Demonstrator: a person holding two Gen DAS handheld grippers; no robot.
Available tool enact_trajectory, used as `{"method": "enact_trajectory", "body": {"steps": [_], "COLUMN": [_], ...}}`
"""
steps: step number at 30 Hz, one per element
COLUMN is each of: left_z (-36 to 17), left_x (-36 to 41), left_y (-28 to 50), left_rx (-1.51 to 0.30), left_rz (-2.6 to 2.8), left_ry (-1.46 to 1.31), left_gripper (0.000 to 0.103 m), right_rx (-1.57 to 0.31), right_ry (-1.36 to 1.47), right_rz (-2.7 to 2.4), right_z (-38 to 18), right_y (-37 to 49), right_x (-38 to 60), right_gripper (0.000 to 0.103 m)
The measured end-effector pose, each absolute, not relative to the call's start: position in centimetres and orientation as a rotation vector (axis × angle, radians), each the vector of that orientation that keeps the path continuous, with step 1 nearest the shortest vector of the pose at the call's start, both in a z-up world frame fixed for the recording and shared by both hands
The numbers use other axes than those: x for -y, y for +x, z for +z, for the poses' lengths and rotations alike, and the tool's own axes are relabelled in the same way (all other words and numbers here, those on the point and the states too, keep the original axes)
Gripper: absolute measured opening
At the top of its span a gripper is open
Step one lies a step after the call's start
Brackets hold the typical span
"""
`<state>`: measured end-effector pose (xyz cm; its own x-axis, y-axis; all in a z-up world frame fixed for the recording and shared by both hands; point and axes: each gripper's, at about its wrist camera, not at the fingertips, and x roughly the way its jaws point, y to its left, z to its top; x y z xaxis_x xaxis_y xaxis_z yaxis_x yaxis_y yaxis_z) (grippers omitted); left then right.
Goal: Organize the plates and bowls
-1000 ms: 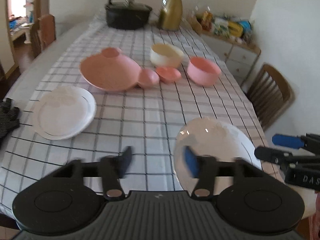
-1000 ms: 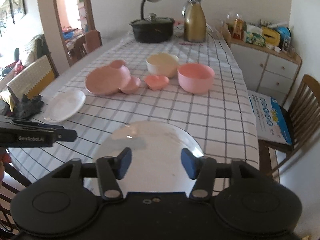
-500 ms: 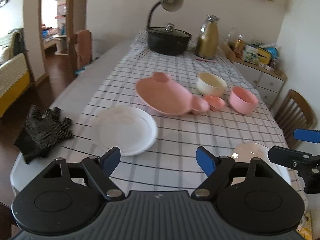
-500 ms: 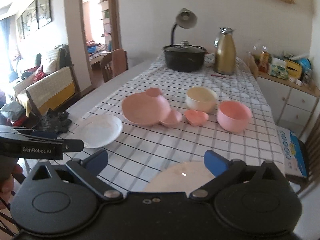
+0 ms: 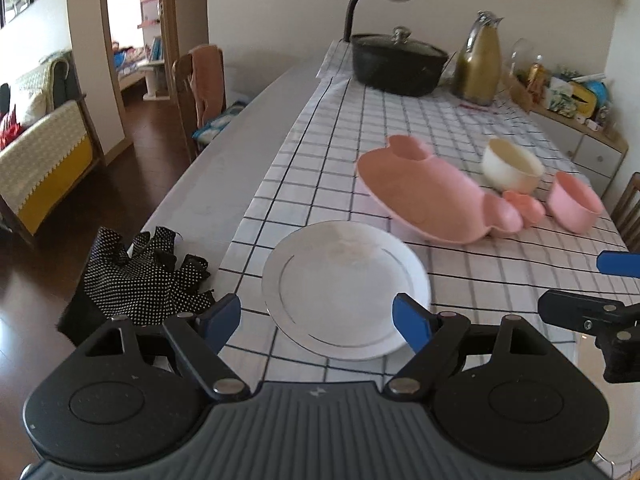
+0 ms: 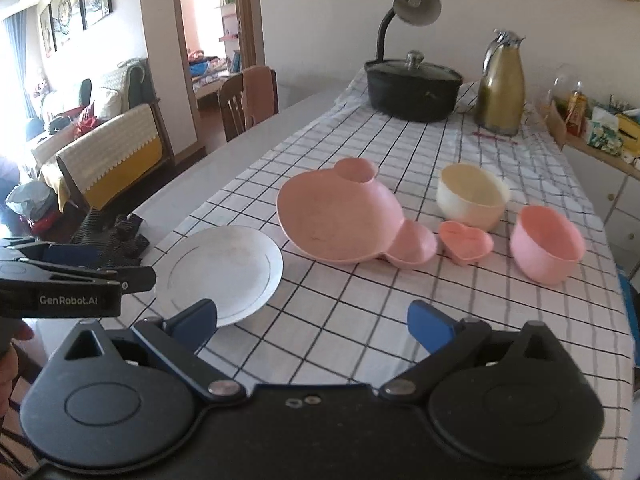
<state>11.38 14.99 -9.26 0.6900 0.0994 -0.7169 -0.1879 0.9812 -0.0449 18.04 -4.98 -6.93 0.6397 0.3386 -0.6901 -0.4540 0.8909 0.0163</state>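
A white plate [image 5: 346,288] lies on the checked cloth just ahead of my open, empty left gripper [image 5: 318,322]; it also shows in the right wrist view [image 6: 222,274]. Behind it sit a pink bear-shaped dish [image 6: 340,214], a small heart-shaped pink dish [image 6: 466,242], a cream bowl [image 6: 472,194] and a pink bowl [image 6: 546,242]. My right gripper [image 6: 314,326] is open and empty above bare cloth. The second white plate is hidden below it.
Black dotted gloves [image 5: 140,280] lie at the table's left edge. A black pot [image 6: 414,86], a lamp [image 6: 416,8] and a gold jug [image 6: 500,88] stand at the far end. Chairs stand on the left and right, a sideboard [image 6: 600,148] on the right.
Both grippers opened wide and pulled back and up. The left one swung left from the near white plate to face the other white plate. The near plate dropped out of view.
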Motion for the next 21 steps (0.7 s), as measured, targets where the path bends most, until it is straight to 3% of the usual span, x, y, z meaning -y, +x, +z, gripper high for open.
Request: {"method": "enact_trajectory", "body": {"steps": [17, 21], "left_z": [-14.3, -15.0], "left_x": [-19.4, -20.3], "left_y": [17.2, 17.5], "left_rx": [-0.884, -0.910], "left_rz": [0.162, 0.156], "left_ry": [-0.181, -0.220], "left_gripper": [0.082, 0.061], "right_rx": [-0.872, -0.912], "right_ry": [-0.191, -0.177], "right_rz": [0.520, 0.533], "right_z": [-12.8, -13.8], "right_y": [25.6, 26.8], "right_x": [-0.7, -1.4], "right_gripper": [0.074, 0.063]}}
